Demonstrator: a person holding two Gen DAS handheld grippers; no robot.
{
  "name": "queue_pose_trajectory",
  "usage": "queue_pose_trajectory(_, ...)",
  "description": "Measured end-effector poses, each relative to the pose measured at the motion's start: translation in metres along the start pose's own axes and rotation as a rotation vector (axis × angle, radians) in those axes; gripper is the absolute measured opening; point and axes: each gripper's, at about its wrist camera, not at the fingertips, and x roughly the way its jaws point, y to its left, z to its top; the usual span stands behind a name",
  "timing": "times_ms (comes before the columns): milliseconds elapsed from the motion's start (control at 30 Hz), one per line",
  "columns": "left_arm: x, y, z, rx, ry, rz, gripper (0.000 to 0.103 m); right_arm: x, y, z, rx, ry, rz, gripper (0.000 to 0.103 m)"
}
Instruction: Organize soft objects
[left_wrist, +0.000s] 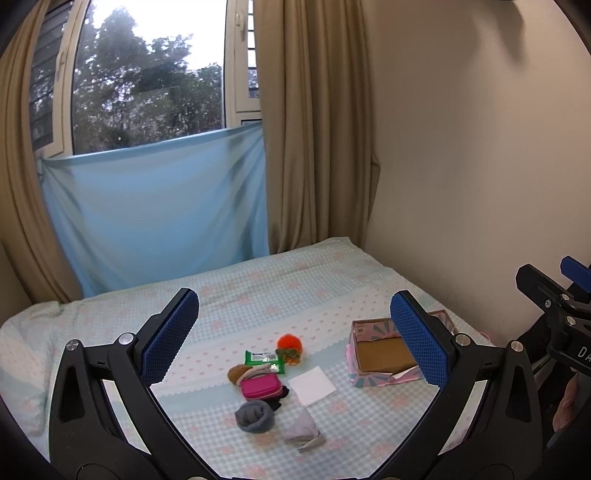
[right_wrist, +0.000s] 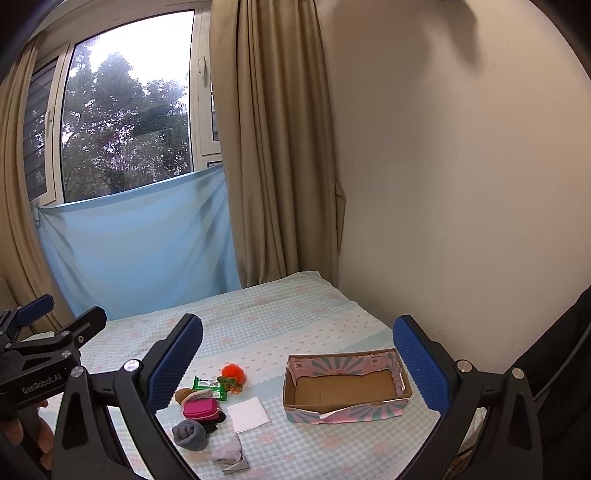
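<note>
A: Both hand-held grippers are held spread wide and empty above the bed: the left gripper (left_wrist: 295, 339) and the right gripper (right_wrist: 297, 363). Nothing is gripped. The soft items are clustered on the checked pale-blue bedsheet (right_wrist: 258, 325), well apart from the open patterned cardboard box (right_wrist: 345, 387), which is seen to be empty.

B: What could be fouled?

A: The rolled grey sock (right_wrist: 189, 435) is pressed against a dark item under the bright pink zipped pouch (right_wrist: 201, 408), so two pieces could be pinched together. The flat white square cloth (right_wrist: 248, 414) could be missed by the pads and the sheet gathered instead.

B: And what is unclear?

A: The dark item is mostly covered. The brown fuzzy thing (right_wrist: 181, 395) is partly hidden behind a gripper finger. The orange fluffy toy (right_wrist: 233, 373) is too small for detail.
</note>
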Motion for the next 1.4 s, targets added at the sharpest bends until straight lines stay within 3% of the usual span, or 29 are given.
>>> queue_pose_trajectory(1400, 0.0075, -0.0061, -0.0015, 0.006, 0.017, 0.004, 0.103, -0.0021, -0.0040, -0.0005, 0.010, -0.022, -0.018, 0.103)
